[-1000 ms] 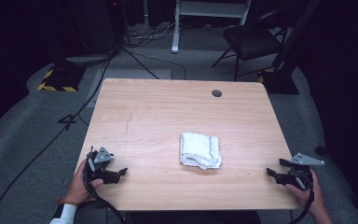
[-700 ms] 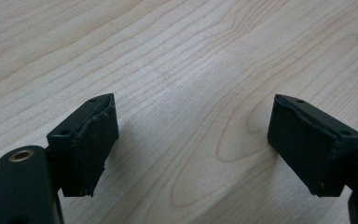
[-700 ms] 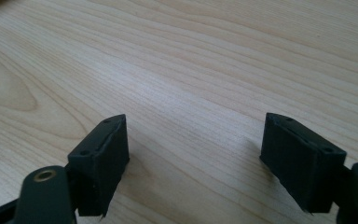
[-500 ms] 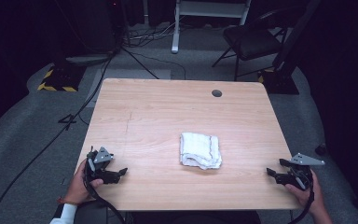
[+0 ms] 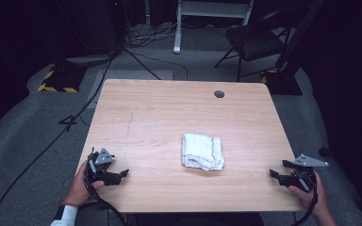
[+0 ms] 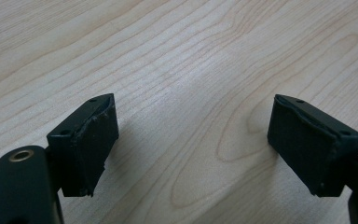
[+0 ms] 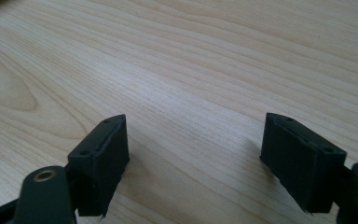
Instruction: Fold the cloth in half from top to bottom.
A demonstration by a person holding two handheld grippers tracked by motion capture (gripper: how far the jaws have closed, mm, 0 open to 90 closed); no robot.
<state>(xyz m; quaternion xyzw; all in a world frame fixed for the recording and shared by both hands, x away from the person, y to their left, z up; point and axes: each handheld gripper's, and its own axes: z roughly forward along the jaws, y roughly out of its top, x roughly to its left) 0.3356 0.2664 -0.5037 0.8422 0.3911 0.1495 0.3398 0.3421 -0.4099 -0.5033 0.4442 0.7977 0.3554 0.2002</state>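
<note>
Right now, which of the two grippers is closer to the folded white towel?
The left gripper: its jaw tips point at the towel from nearer than the right gripper, which rests out at the table's corner.

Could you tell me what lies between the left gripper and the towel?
Bare wooden table, as the high view shows: nothing sits between the left gripper and the folded white towel.

Folded white cloth (image 5: 202,151), seemingly mid-table

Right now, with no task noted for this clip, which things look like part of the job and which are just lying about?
Likely the job:
white folded towel mid-table
left gripper, open, empty
right gripper, open, empty

Just lying about:
wooden table with its cable hole
black chair
floor cables
</note>
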